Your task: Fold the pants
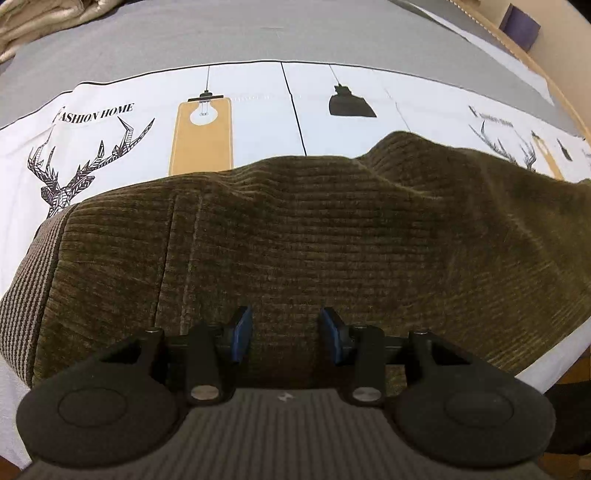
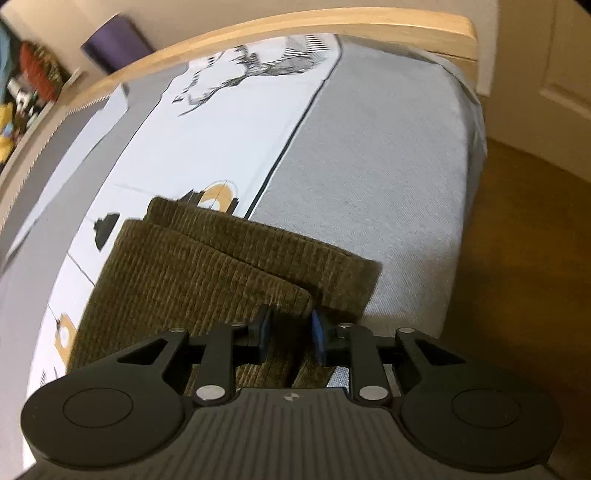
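Observation:
Olive-green corduroy pants [image 1: 295,236] lie across the printed bedsheet [image 1: 258,122], their striped waistband [image 1: 29,280] at the left. My left gripper [image 1: 286,334] is open just above the pants' near edge, holding nothing. In the right wrist view the two leg ends [image 2: 229,266] lie one over the other, the upper hem set back from the lower. My right gripper [image 2: 290,334] is open with a narrower gap, its blue pads [image 2: 317,332] on either side of the upper hem's corner. Whether the pads touch the cloth is unclear.
The bed has a grey border [image 2: 369,166] and a wooden footboard [image 2: 332,26]. The wooden floor [image 2: 524,258] lies to the right of the bed's edge. Beige bedding [image 1: 37,18] is bunched at the far left. A purple object [image 2: 114,40] stands beyond the footboard.

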A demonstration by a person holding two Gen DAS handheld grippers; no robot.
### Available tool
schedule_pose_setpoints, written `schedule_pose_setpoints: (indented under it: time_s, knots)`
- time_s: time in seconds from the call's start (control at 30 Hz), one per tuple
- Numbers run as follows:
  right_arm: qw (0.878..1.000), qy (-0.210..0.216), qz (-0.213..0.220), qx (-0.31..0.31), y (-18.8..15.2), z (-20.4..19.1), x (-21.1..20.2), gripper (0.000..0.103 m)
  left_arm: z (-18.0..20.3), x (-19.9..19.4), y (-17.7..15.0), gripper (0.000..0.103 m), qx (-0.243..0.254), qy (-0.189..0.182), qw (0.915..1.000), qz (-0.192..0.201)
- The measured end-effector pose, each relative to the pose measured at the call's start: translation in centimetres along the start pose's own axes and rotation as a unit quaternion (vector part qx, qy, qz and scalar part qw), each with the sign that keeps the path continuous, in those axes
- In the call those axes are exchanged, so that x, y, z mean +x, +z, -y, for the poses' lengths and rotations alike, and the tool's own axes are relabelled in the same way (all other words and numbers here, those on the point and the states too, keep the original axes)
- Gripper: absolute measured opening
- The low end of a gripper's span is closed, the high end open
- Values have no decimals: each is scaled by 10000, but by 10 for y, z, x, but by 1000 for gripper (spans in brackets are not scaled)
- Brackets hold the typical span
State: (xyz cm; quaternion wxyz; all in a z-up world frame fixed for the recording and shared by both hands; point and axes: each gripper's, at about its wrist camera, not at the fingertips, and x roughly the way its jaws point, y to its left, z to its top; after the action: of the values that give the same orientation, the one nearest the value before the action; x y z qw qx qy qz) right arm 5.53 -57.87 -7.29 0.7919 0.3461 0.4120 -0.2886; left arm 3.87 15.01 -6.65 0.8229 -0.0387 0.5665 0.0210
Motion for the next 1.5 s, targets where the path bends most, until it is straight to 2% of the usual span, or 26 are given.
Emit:
schedule_pose_setpoints:
  time_s: [0.1,0.17,0.23,0.3,0.37,0.4,0.47,0.6,0.7,0.73,0.77,0.8,0.9,0.97,1.03,1.1,1.2,1.33,1.4,1.43,1.5]
  knots:
    - [9986,356,386,64,1,-2,-18,12,0,-1,-1,47,-32,-3,10000,29]
    - [9914,736,1084,38,4,-5,-48,11,-1,-3,-2,46,-72,-49,9999,80]
    - [9889,368,1441,-10,3,-5,-61,11,-2,-5,-3,46,-87,-110,9998,108]
    - [9927,-164,1139,359,5,9,-48,11,-2,-5,-4,47,-64,-124,9999,101]
    - [9958,-245,553,687,6,24,-27,12,-4,-7,-6,46,-64,-125,9998,102]
    - [9959,-302,484,709,7,27,-24,13,-6,-8,-6,46,-100,-140,9998,112]
    - [9957,-329,597,626,9,24,-28,17,-10,-11,-6,46,-186,-152,9996,160]
    - [9897,-686,1259,40,6,2,-50,23,-27,-20,-8,46,-446,-94,9985,319]
    - [9876,-358,1506,-254,2,-16,-60,23,-47,-26,-12,45,-669,96,9970,373]
    - [9877,-149,1501,-417,-1,-26,-61,23,-54,-25,-15,37,-725,223,9967,302]
    - [9877,53,1458,-562,-1,-35,-60,23,-61,-21,-19,30,-736,418,9963,120]
    - [9875,276,1374,-726,-4,-45,-58,23,-68,-17,-24,30,-788,511,9956,-31]
    - [9841,906,935,-1207,-16,-82,-48,27,-78,-22,-28,29,-977,310,9947,-2]
    - [9803,1310,384,-1425,-27,-108,-33,40,-80,-25,-27,29,-1046,242,9942,64]
    - [9756,1551,-143,-1547,-37,-135,-17,41,-78,-25,-27,30,-991,245,9947,88]
    - [9739,1654,-446,-1492,-45,-154,-4,44,-76,-25,-25,33,-943,269,9951,97]
    - [9755,1577,-798,-1312,-54,-177,16,47,-70,-24,-21,36,-891,271,9956,126]
    - [9810,1125,-1163,-1067,-66,-192,42,47,-67,-21,-13,38,-824,212,9961,210]
    - [9845,862,-1008,-1143,-69,-199,49,34,-67,-19,-11,38,-800,172,9963,271]
    - [9858,620,-855,-1304,-70,-204,49,11,-66,-19,-9,38,-787,148,9963,318]
    - [9878,582,-761,-1226,-71,-204,50,8,-66,-20,-6,38,-752,91,9961,447]
